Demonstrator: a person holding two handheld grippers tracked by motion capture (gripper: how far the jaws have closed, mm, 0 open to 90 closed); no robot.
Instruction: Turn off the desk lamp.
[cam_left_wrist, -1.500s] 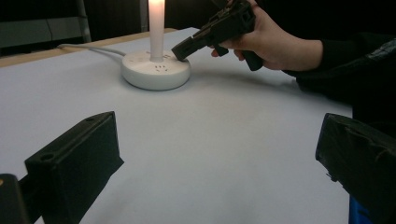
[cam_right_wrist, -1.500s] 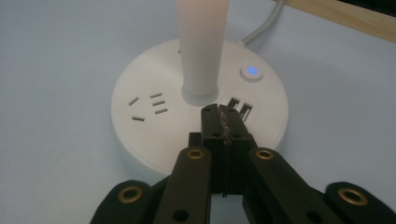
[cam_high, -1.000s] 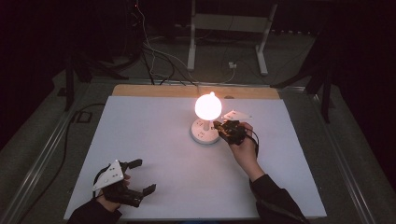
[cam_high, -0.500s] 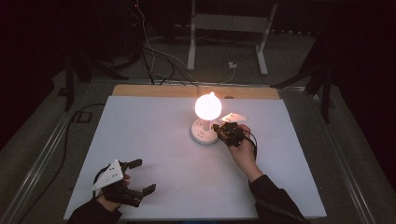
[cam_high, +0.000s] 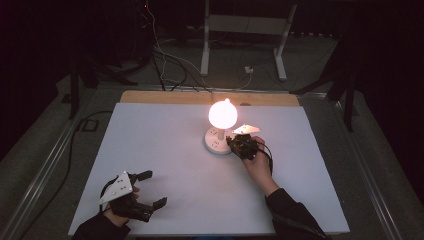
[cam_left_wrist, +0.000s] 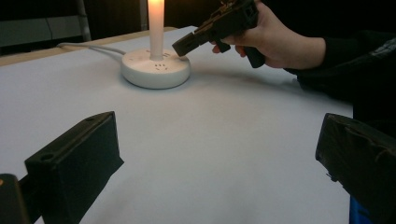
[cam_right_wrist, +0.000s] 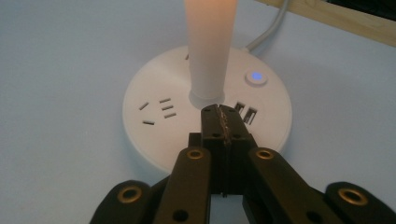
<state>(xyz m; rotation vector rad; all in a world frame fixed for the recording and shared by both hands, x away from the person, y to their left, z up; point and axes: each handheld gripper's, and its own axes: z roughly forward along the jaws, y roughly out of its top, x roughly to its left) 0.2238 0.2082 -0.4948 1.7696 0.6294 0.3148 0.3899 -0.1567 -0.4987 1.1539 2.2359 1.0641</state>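
White lamp base (cam_high: 216, 141) sits mid-surface, bulb lit; your right claw (cam_right_wrist: 219, 114) has dropped onto it, jaws shut and empty (aimed near the button (cam_right_wrist: 256, 76)). Left claw (cam_high: 150, 189) idles open, empty.

A round white socket base (cam_right_wrist: 154, 126) sits flat, mid-table toward the far edge; outlet slots, two USB ports, a lit blue button (cam_right_wrist: 256, 76) on top; a glowing lamp (cam_high: 223, 114) stands upright from its centre.
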